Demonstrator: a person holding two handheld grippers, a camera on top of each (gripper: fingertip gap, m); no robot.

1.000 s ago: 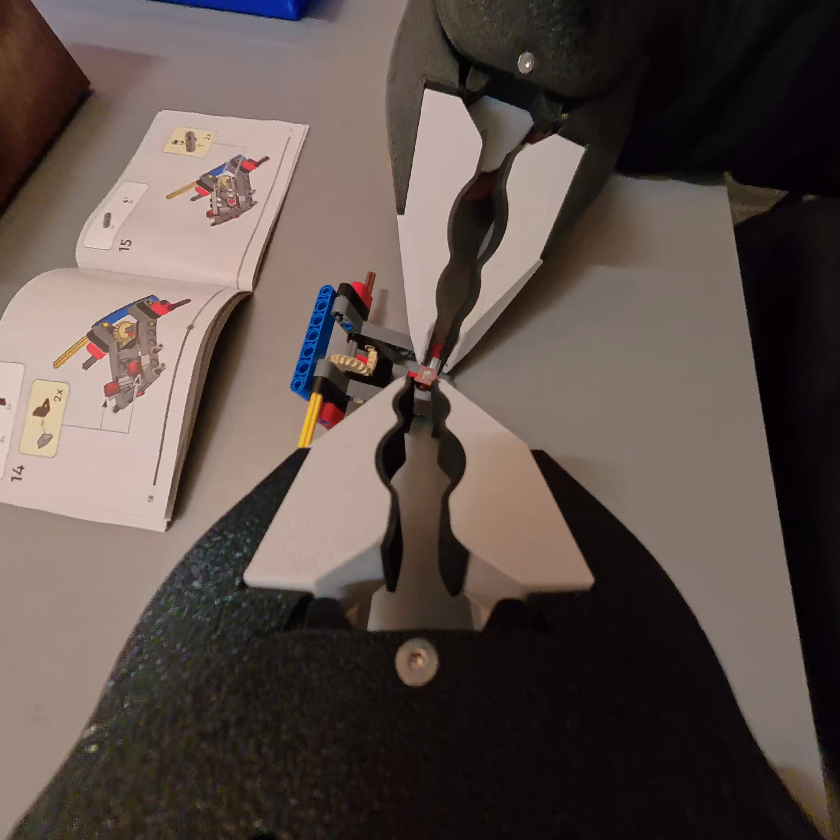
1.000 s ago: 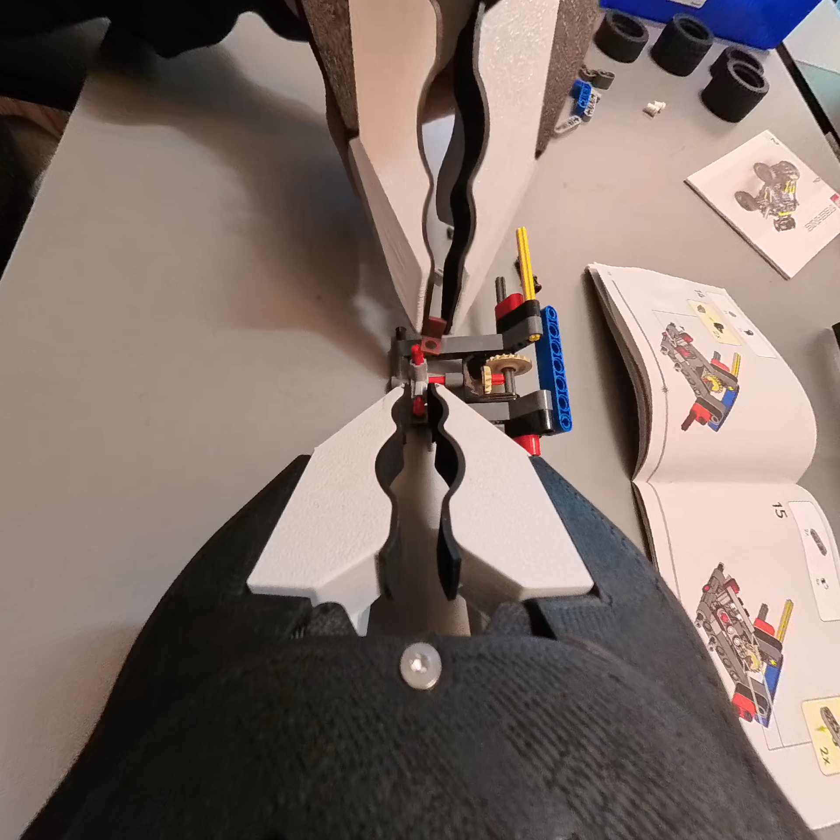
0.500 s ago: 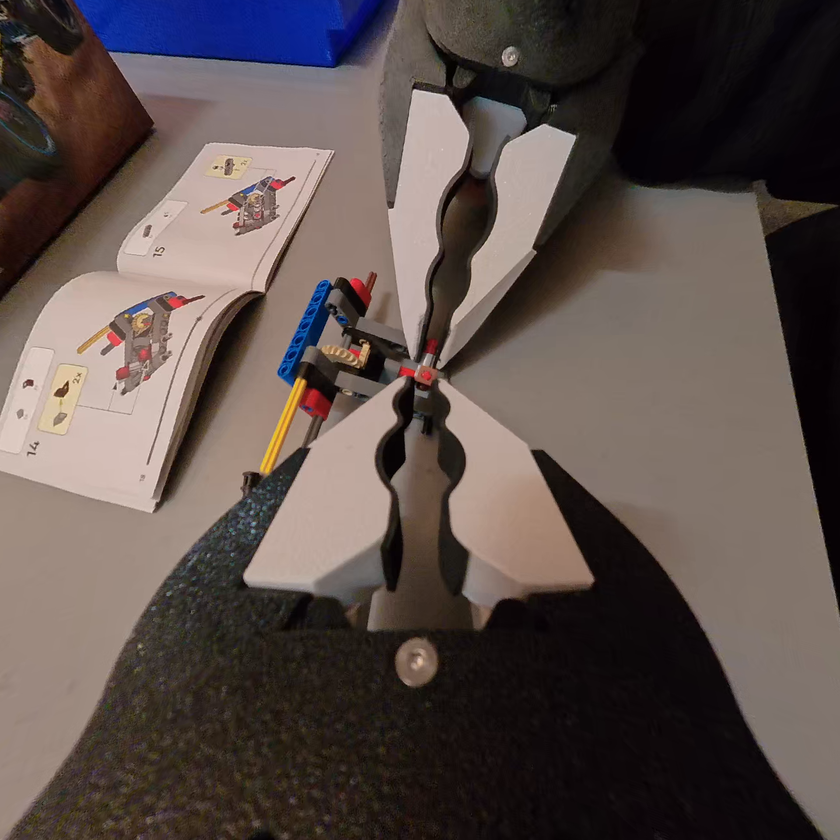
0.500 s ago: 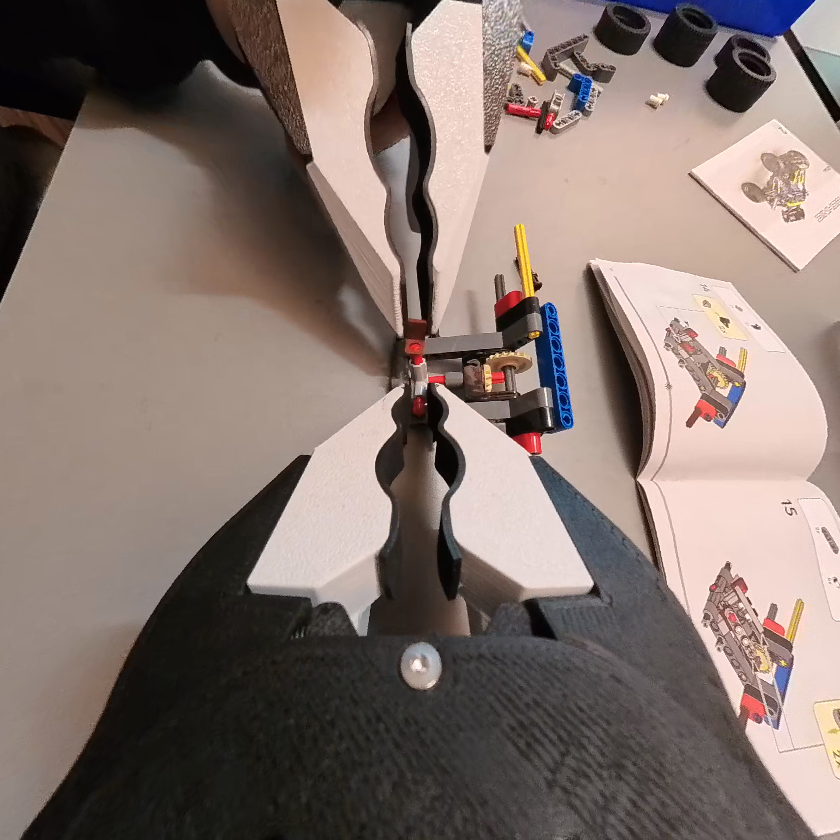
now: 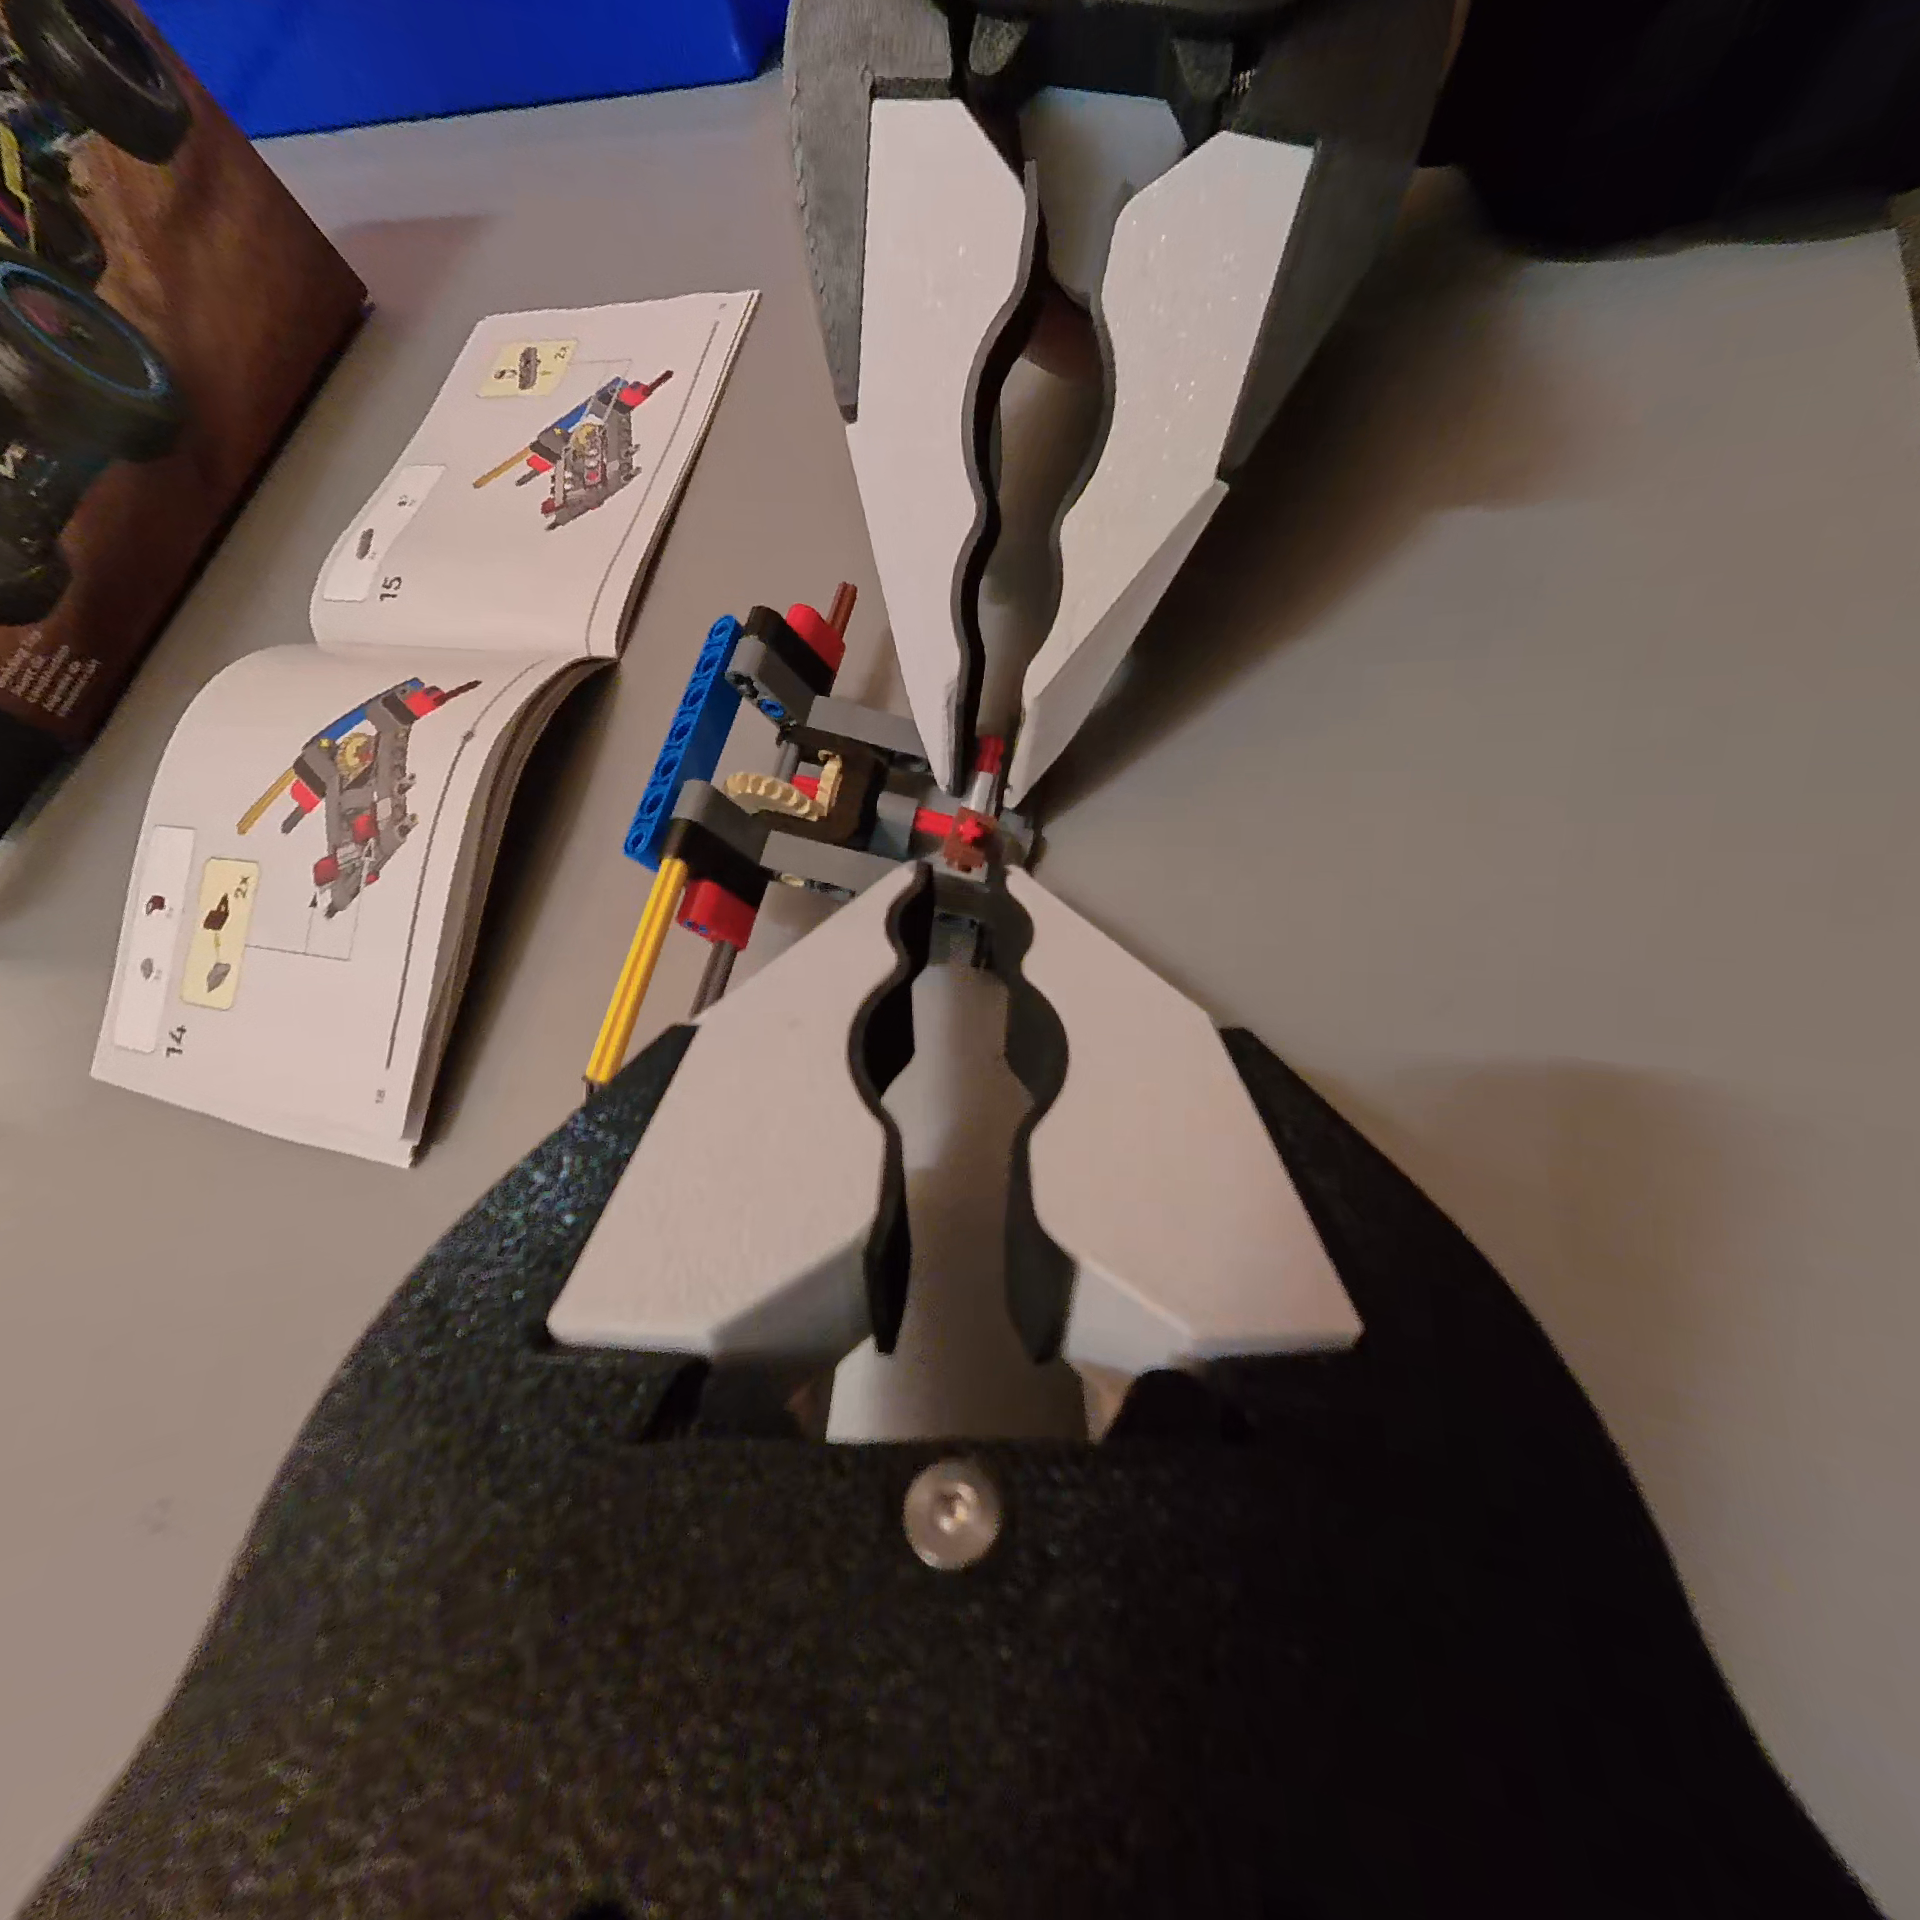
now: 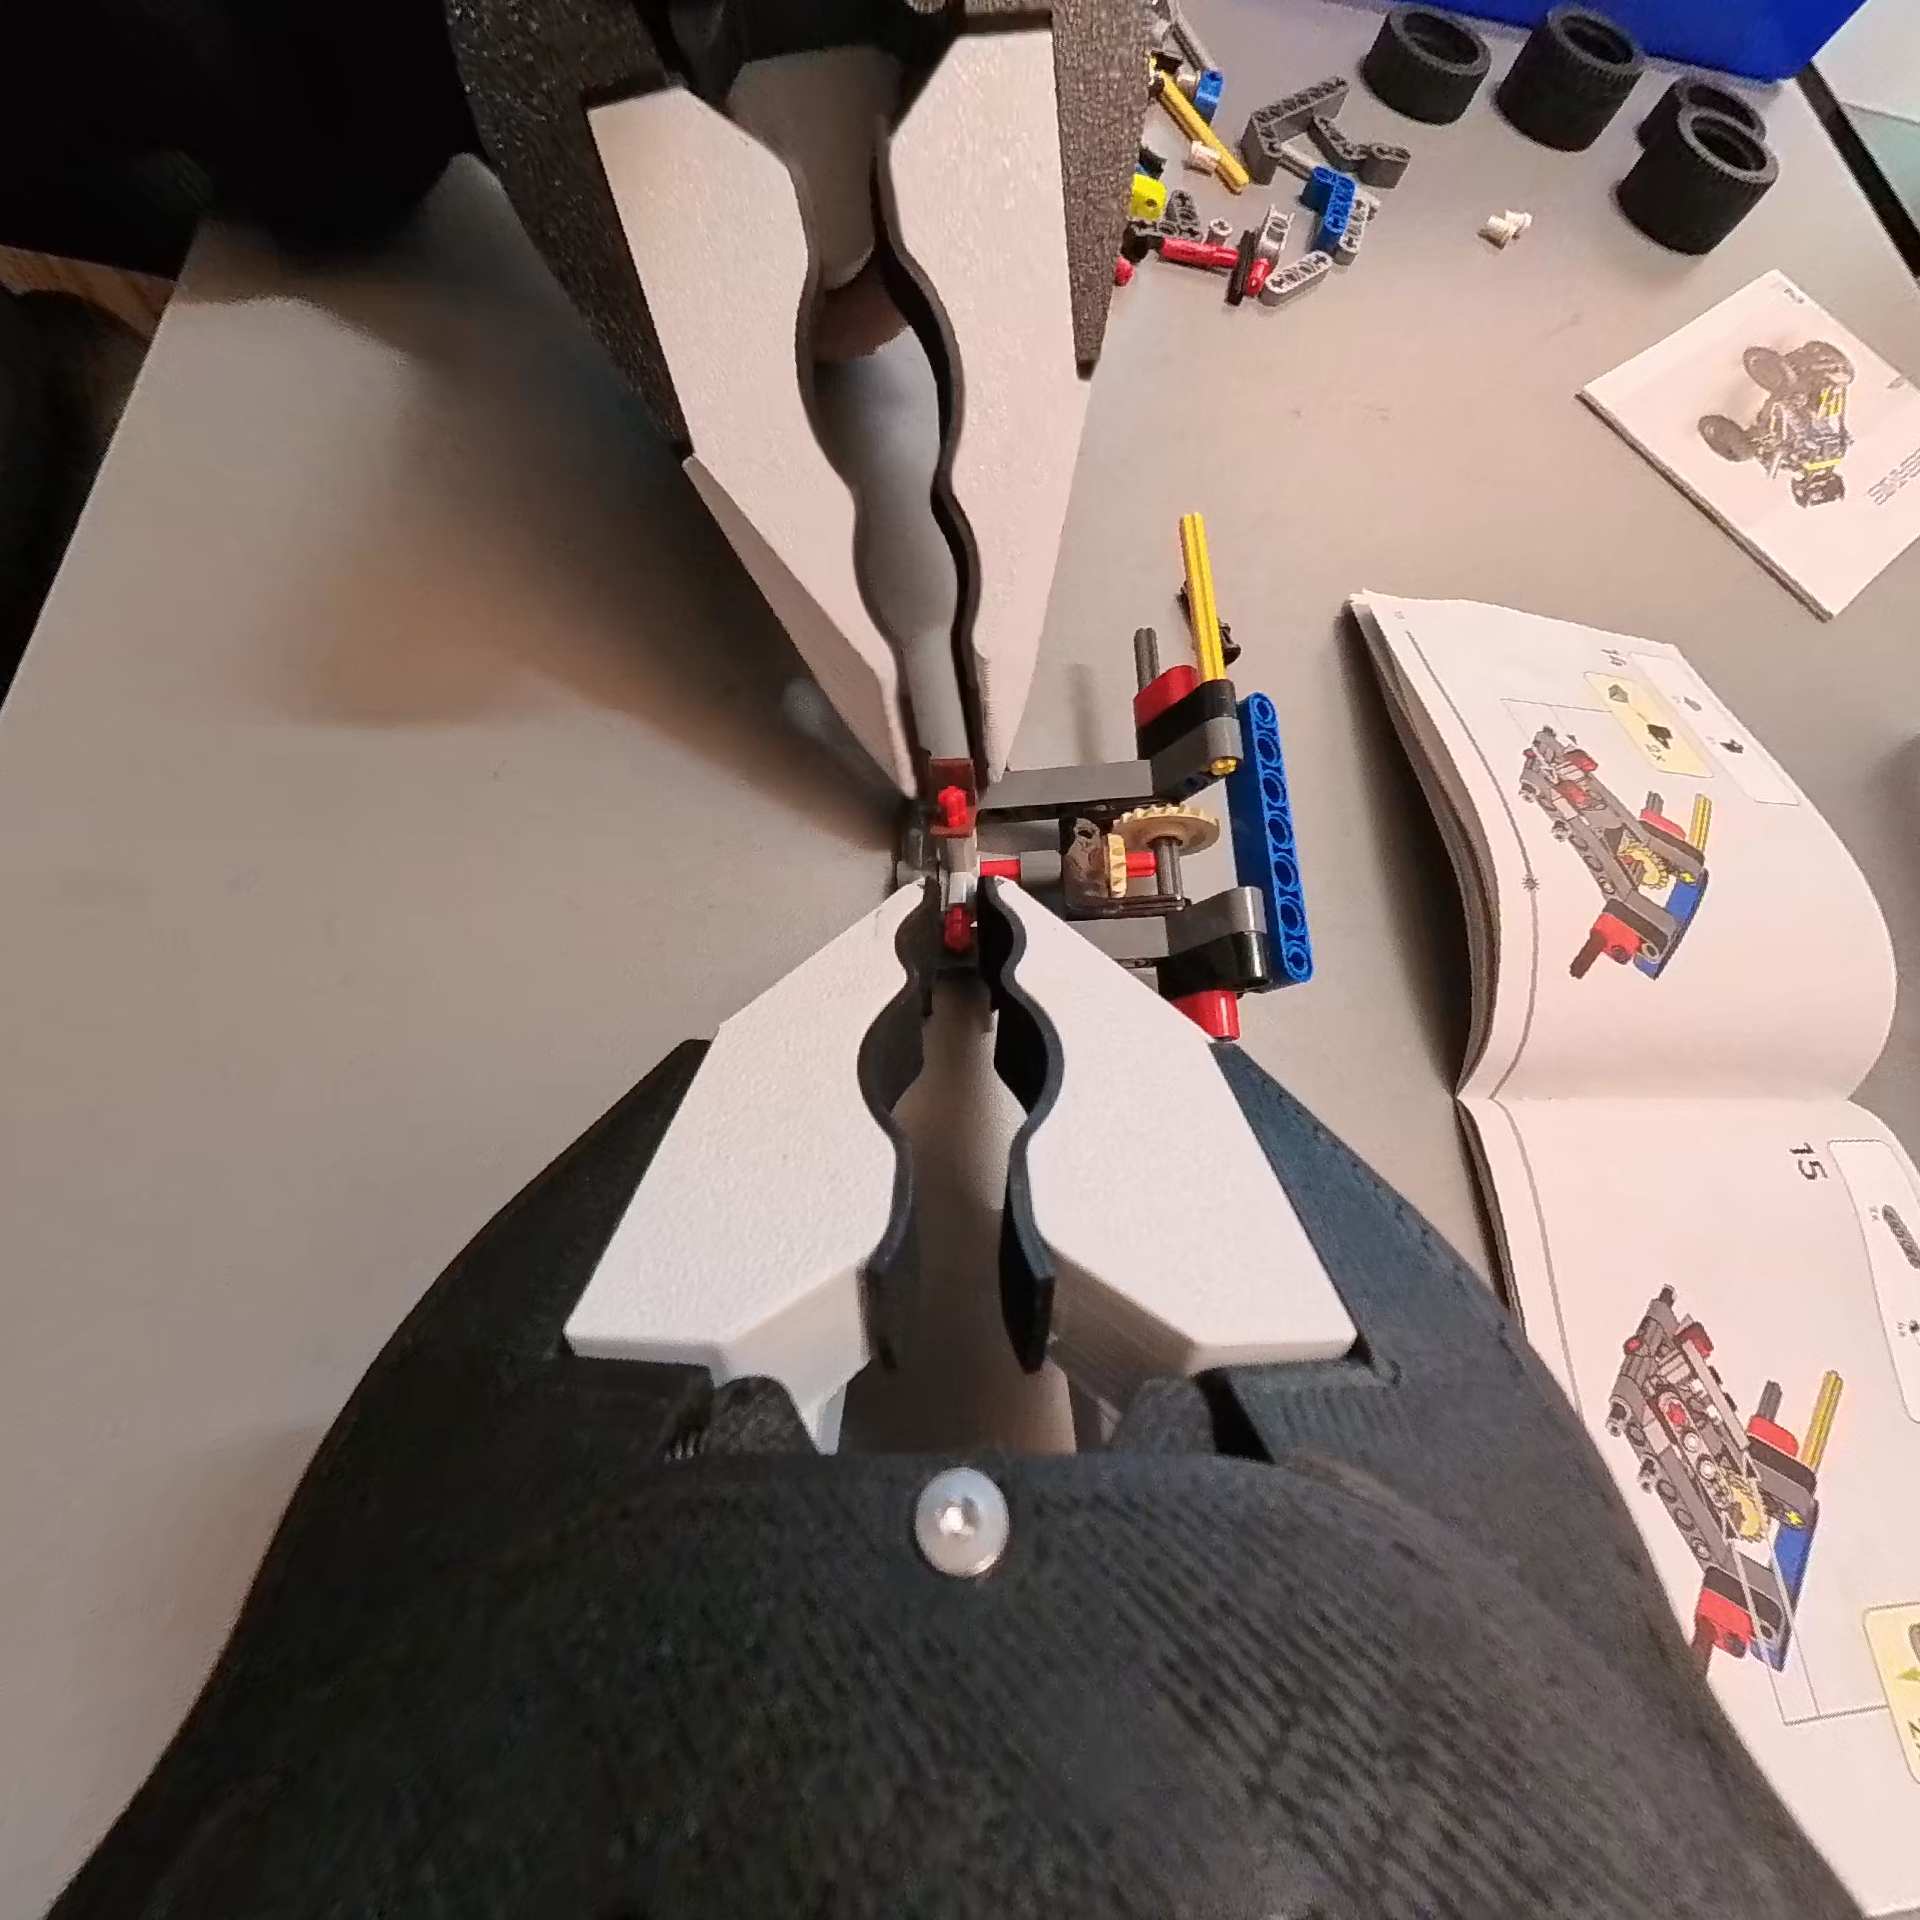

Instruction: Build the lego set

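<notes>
The part-built lego assembly [image 5: 769,790], grey beams with a blue beam, a tan gear and a yellow axle, lies on the grey table; it also shows in the right wrist view [image 6: 1143,831]. My left gripper [image 5: 961,883] is shut on a small reddish-brown piece [image 6: 953,777] that sits at the red axle on the assembly's narrow end. My right gripper [image 6: 956,912] faces it from the other side and is shut on the same grey end of the assembly. The two grippers' tips nearly touch.
An open instruction booklet [image 5: 416,727] lies beside the assembly. The set's box [image 5: 125,364] and a blue bin [image 5: 468,52] stand behind it. Loose parts [image 6: 1278,187], black tyres [image 6: 1569,78] and a small leaflet [image 6: 1787,436] lie at the far side. The table edge [image 6: 94,582] is near.
My left gripper has shifted slightly sideways and brought the reddish-brown piece down to the red axle. Its camera has tilted, so more of the box and bin shows. The right gripper stays put.
</notes>
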